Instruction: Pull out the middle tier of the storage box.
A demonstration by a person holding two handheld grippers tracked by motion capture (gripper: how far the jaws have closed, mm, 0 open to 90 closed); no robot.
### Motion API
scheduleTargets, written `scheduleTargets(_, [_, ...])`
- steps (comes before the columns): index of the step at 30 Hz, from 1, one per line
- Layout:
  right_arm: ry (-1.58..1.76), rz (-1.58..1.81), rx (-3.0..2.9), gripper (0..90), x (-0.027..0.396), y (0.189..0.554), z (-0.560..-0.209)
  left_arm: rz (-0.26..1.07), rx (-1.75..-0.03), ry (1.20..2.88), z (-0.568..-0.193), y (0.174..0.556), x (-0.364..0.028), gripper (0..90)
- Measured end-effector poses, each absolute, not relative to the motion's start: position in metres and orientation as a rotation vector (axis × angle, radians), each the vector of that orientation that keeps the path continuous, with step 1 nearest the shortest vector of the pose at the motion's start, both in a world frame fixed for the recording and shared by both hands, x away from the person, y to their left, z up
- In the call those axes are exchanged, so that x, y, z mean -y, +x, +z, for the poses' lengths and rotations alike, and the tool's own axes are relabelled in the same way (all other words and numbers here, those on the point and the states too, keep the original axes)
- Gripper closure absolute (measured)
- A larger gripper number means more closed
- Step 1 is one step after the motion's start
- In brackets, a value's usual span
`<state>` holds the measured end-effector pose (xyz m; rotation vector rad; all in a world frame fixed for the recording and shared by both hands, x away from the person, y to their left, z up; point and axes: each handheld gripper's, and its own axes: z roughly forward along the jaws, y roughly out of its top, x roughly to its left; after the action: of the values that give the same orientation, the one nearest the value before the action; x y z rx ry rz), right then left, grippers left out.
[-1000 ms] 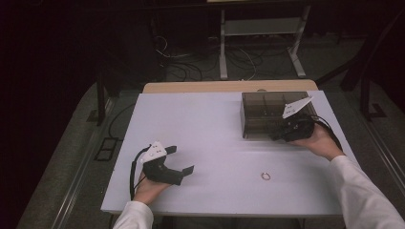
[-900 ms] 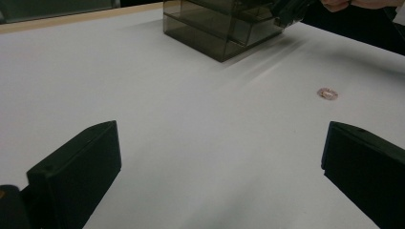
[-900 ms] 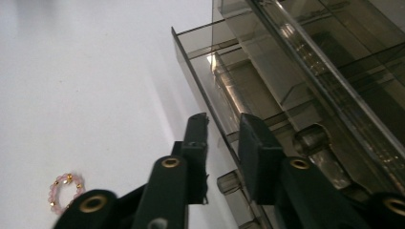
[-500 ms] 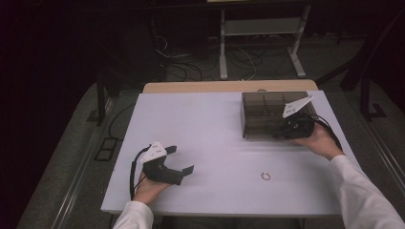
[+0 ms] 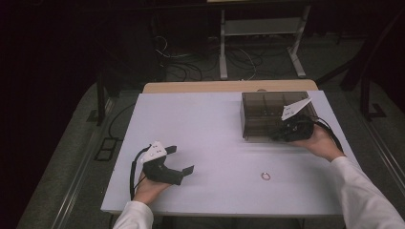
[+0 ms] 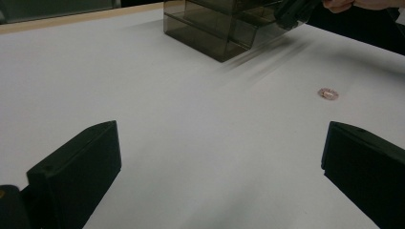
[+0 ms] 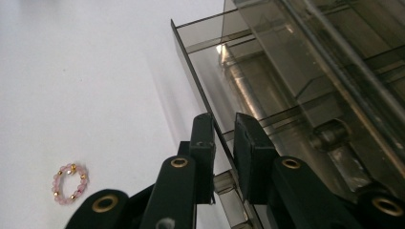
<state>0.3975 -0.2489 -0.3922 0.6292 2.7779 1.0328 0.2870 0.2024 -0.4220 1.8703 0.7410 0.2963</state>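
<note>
Smoked-plastic drawer box (image 5: 270, 117) sits at the worktop's (image 5: 210, 124) far right corner; your right tool (image 7: 223, 143) has just clenched onto its drawer front. Your left tool (image 5: 184, 161) rests released near the front-left corner.

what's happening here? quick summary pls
A person works at a white table with a gripper in each hand. The right gripper has just closed its jaws on the thin front wall of a smoky clear plastic organizer box, apparently a drawer front. The left gripper rests near the table's front edge, jaws wide open, holding nothing. A small pink bead ring lies loose on the table.
</note>
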Motion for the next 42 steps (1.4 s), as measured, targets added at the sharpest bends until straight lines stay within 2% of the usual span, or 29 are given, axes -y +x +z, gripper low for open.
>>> scheduleTargets(42, [0.543, 1.039, -2.837, 80.4, 0.257, 0.380, -0.396, 0.294, -0.745, 1.872, -0.423, 0.287, -0.202, 0.0])
